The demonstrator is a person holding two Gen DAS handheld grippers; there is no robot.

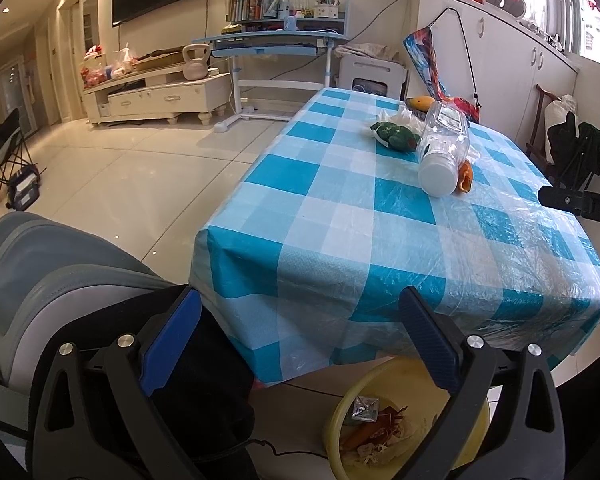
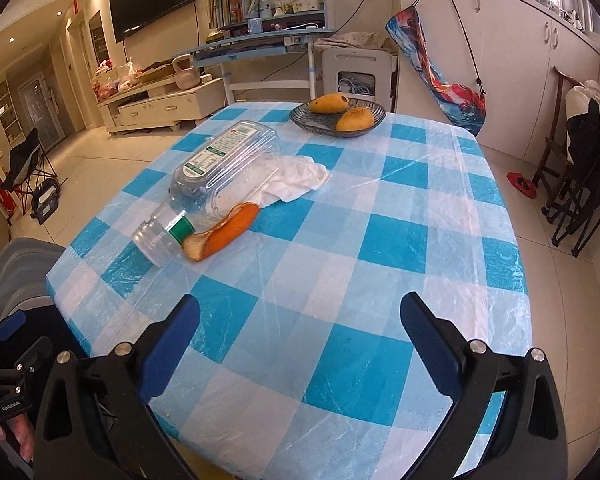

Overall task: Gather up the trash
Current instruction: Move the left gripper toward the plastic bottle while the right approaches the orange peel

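A clear plastic bottle [image 2: 220, 172] lies on its side on the blue-checked table [image 2: 340, 280], with an orange peel [image 2: 224, 232] against it and a crumpled white tissue [image 2: 300, 180] behind. In the left wrist view the bottle [image 1: 444, 148], the peel [image 1: 465, 176] and a green wrapper [image 1: 396, 136] show farther off. My left gripper [image 1: 300, 340] is open and empty, below the table's near edge, above a yellow bin [image 1: 340, 420] holding scraps. My right gripper [image 2: 300, 340] is open and empty over the table's near part.
A dark bowl [image 2: 300, 114] with two mangoes stands at the table's far side. A grey padded seat [image 1: 40, 280] is at the left. Folded chairs [image 2: 580, 184] stand at the right. A desk [image 1: 268, 44] and TV cabinet [image 1: 160, 96] are across the tiled floor.
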